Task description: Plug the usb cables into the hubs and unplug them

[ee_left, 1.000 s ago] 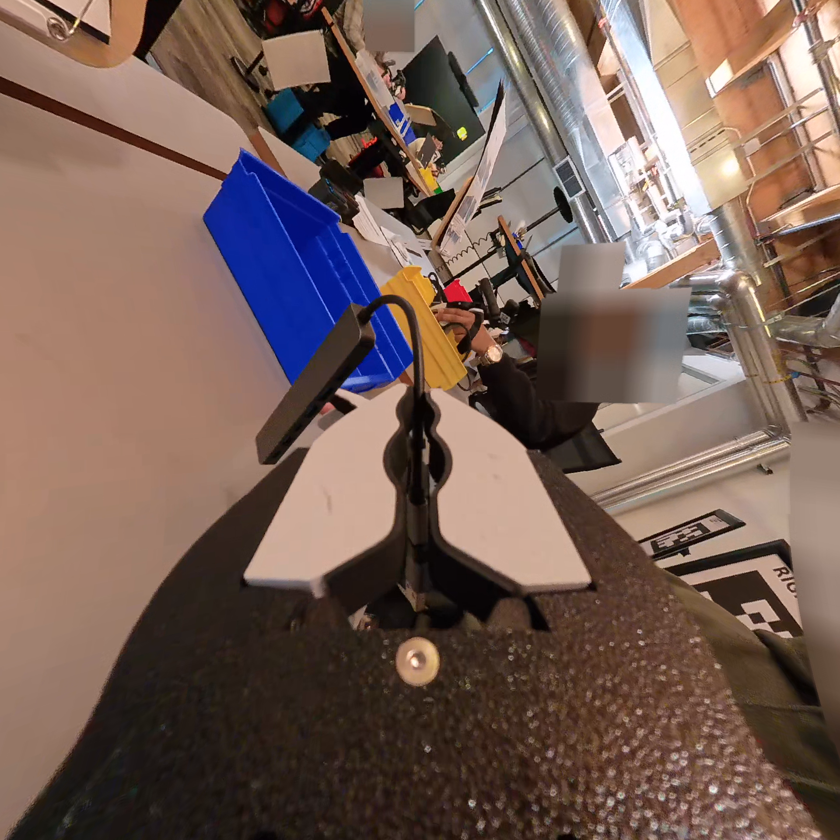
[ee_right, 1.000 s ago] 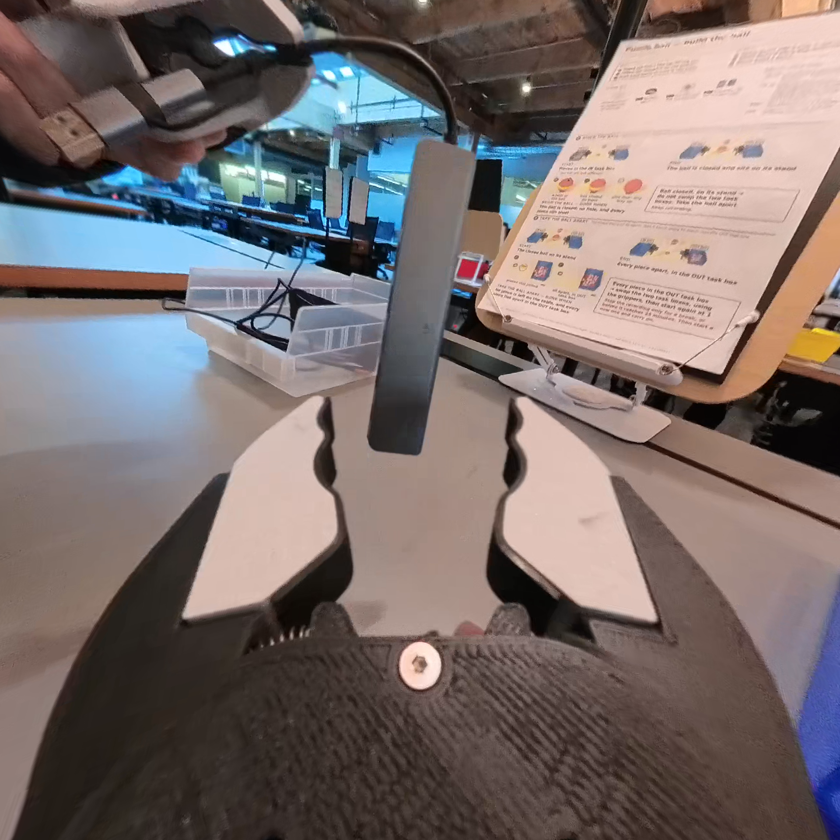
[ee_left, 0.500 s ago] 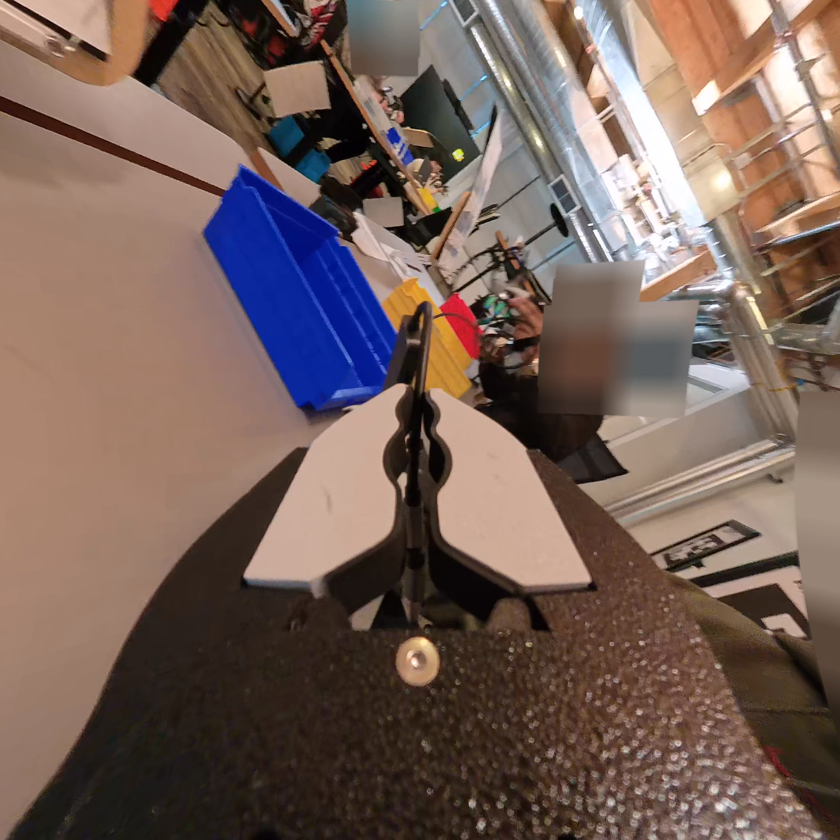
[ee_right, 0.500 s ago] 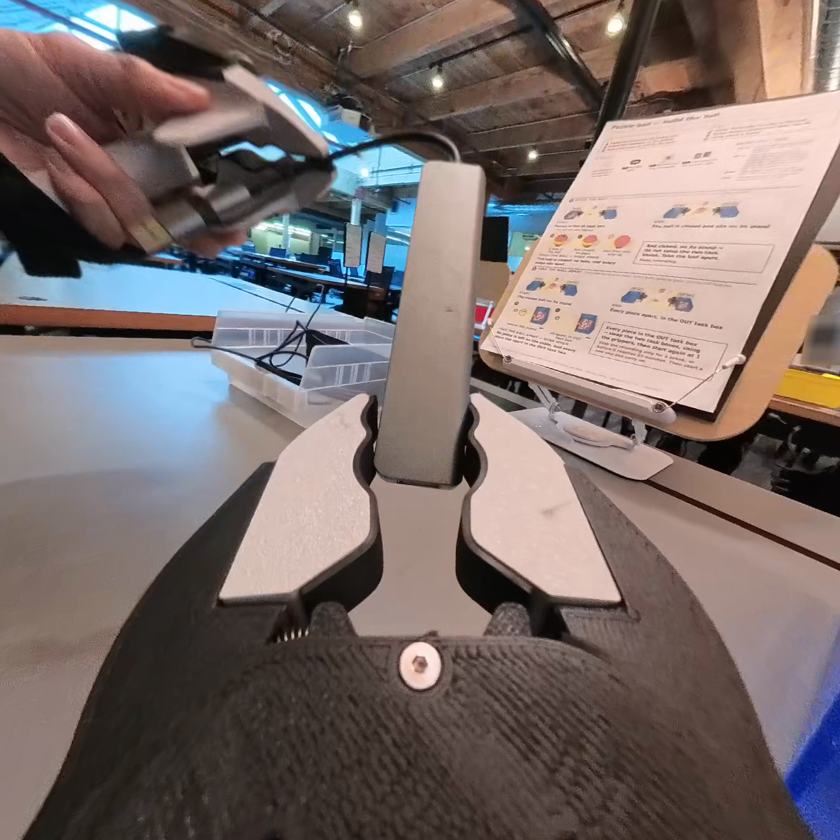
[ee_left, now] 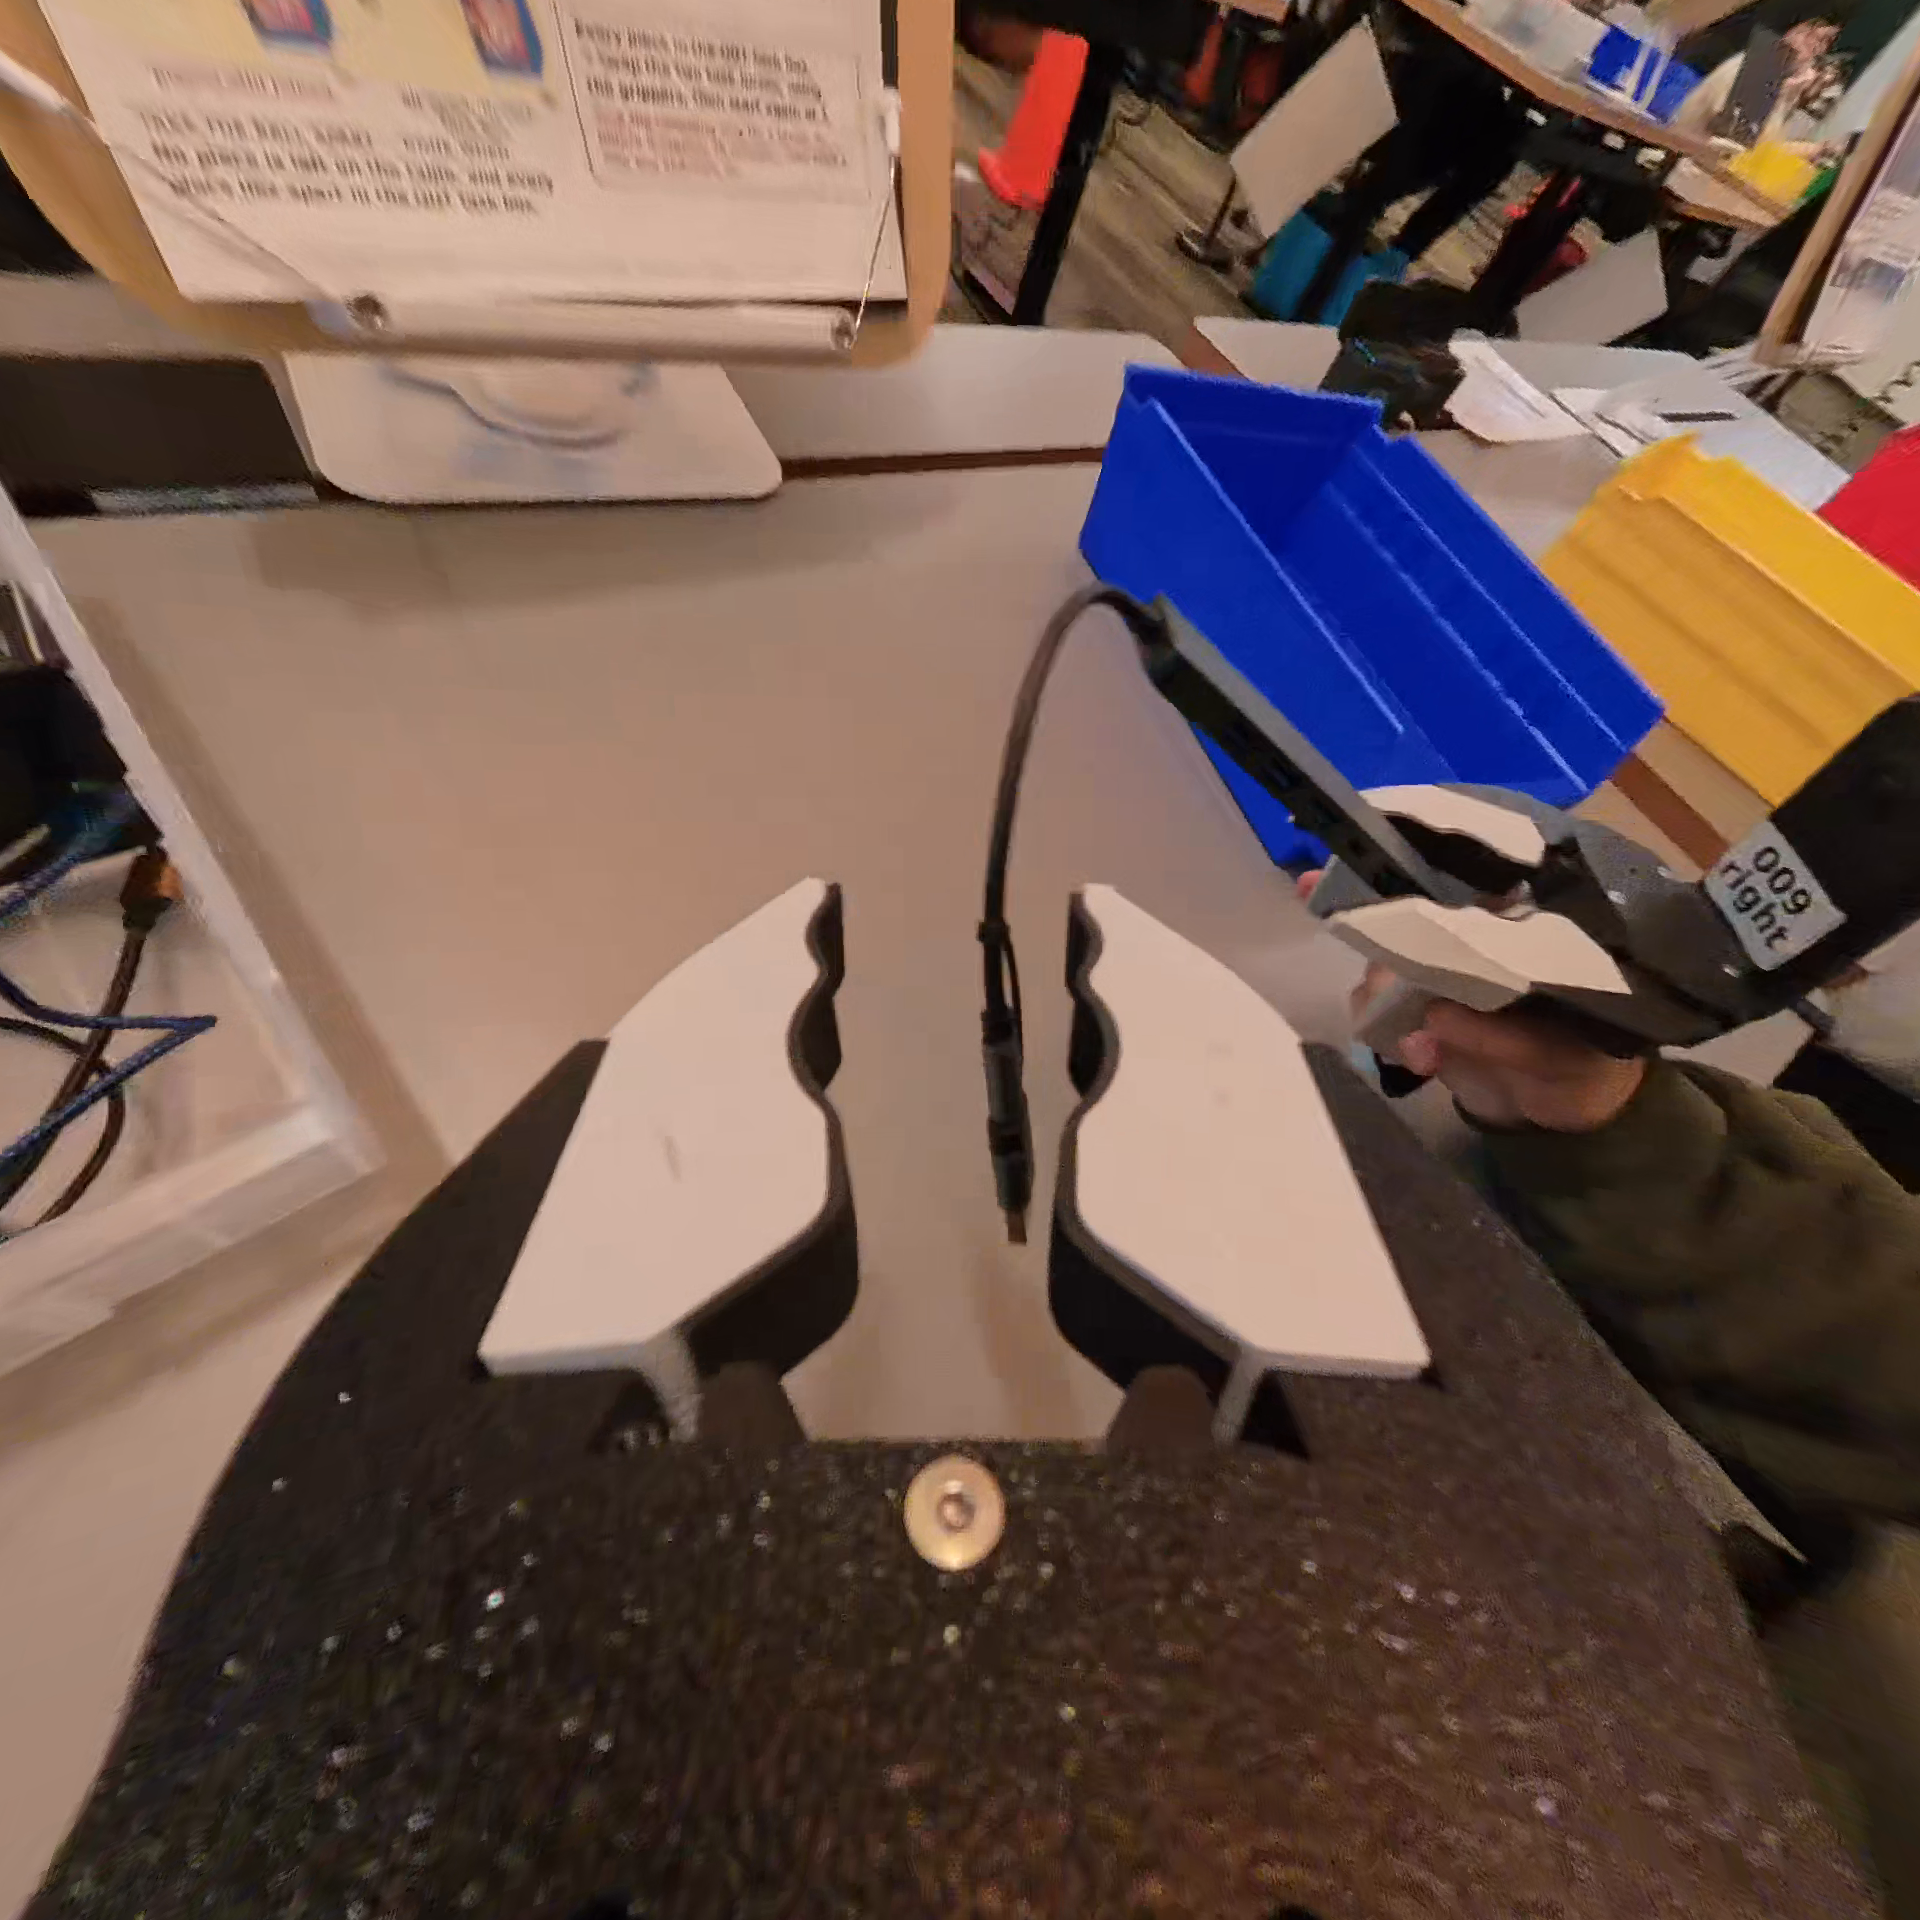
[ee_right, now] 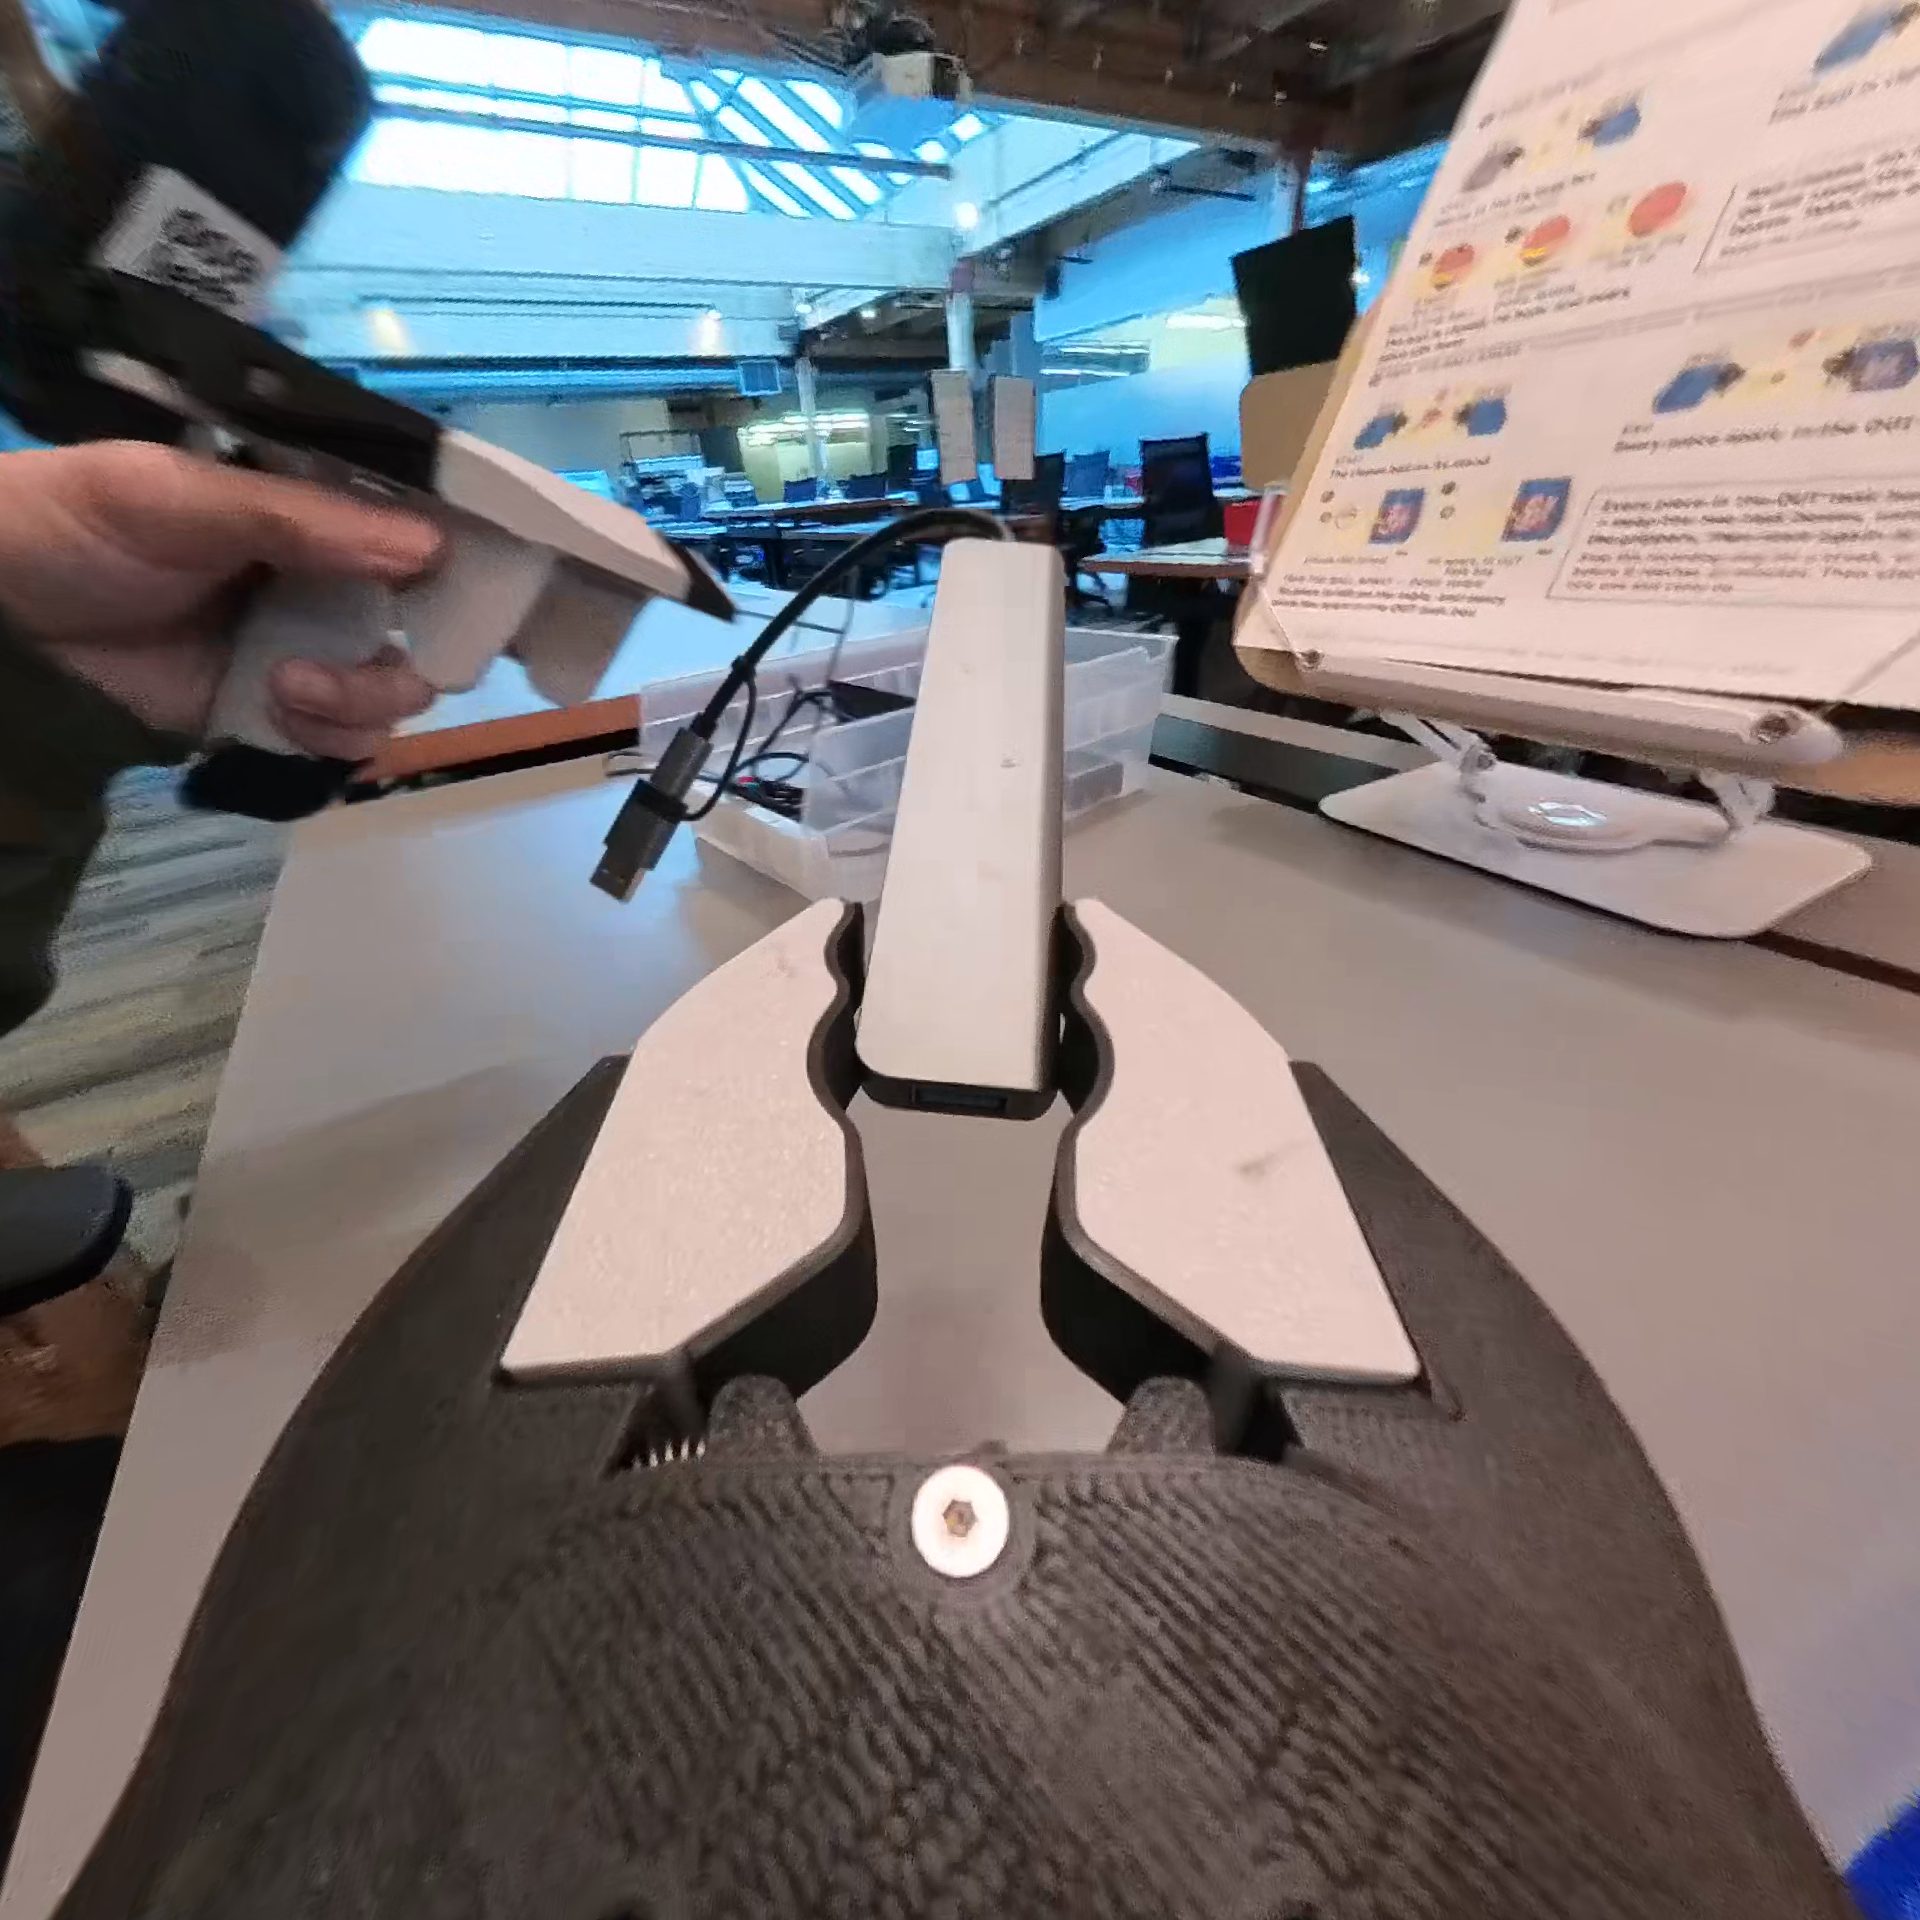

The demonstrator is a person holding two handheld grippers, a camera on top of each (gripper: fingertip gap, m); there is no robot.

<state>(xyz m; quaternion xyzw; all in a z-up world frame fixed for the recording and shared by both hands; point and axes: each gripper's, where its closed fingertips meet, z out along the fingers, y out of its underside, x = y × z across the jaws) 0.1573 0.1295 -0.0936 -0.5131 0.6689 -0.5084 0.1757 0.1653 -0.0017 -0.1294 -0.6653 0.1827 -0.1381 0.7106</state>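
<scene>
A grey USB hub (ee_right: 977, 790) stands up between the fingers of my right gripper (ee_right: 961, 920), which is shut on its lower end. Its black cable loops from the far end and hangs free, with the USB plug (ee_right: 639, 831) in the air to the left. In the left wrist view my left gripper (ee_left: 953, 904) is open, and the plug (ee_left: 1006, 1122) hangs between its fingers untouched, nearer the right finger. The right gripper (ee_left: 1351, 868) holds the hub (ee_left: 1247, 727) at the right. The left gripper (ee_right: 634, 623) shows upper left in the right wrist view.
A clear plastic bin (ee_left: 156, 1039) with loose cables sits at the left, and also shows behind the hub (ee_right: 1101, 675). A blue bin (ee_left: 1403, 623) and a yellow bin (ee_left: 1714, 644) stand at the right. An instruction board on a white stand (ee_left: 520, 436) is at the back.
My right gripper closed on the hanging hub. My left gripper then opened, let go of the cable plug and swung round to face the table.
</scene>
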